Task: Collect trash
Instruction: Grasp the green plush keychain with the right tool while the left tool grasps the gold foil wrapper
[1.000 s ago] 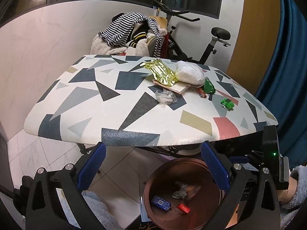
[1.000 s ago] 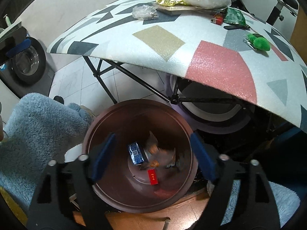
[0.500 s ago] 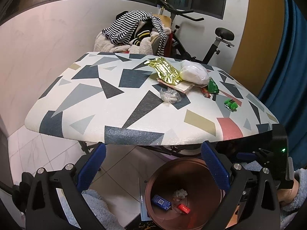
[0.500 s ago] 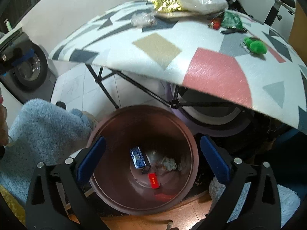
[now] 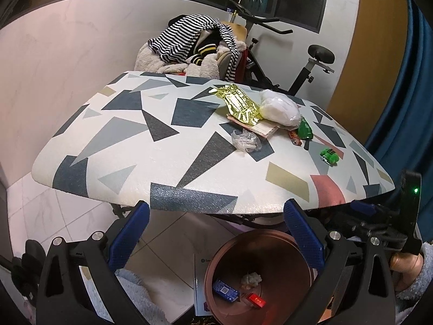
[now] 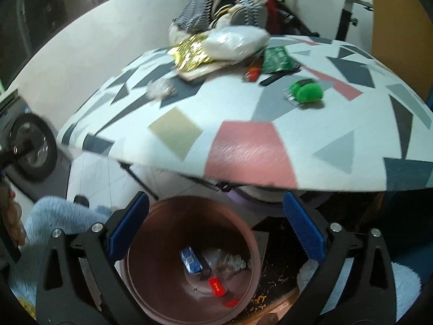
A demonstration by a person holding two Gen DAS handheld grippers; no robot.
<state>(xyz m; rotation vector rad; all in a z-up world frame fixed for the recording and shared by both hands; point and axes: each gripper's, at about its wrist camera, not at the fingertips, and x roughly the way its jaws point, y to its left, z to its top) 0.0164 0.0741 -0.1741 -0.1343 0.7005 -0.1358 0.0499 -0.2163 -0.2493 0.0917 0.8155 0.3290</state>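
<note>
A brown round bin [image 6: 189, 260] stands on the floor below the patterned table [image 6: 240, 146]. Inside it lie a blue packet [image 6: 191, 260], a red packet [image 6: 216, 286] and crumpled wrappers [image 6: 230, 261]. My right gripper [image 6: 215, 226] hangs over the bin's mouth, open and empty. My left gripper [image 5: 215, 228] is open and empty too, in front of the table's near edge, with the bin [image 5: 259, 276] to its lower right. On the table lie a clear crumpled wrapper [image 5: 245, 140], a gold foil bag [image 5: 239, 104], a white plastic bag [image 5: 280, 111], a green packet [image 5: 305, 130] and a small green thing [image 5: 329, 156].
A chair piled with striped clothes [image 5: 194, 46] and an exercise bike [image 5: 311, 62] stand behind the table. A blue curtain [image 5: 400, 86] hangs at the right. A person's hand [image 5: 406, 265] holds the right gripper beside the bin. Fluffy blue fabric [image 6: 54, 216] lies left of the bin.
The right gripper opened wide and rose away from the bin, tilting up towards the table. A crumpled wrapper that was falling now lies in the bin. The left gripper barely moved.
</note>
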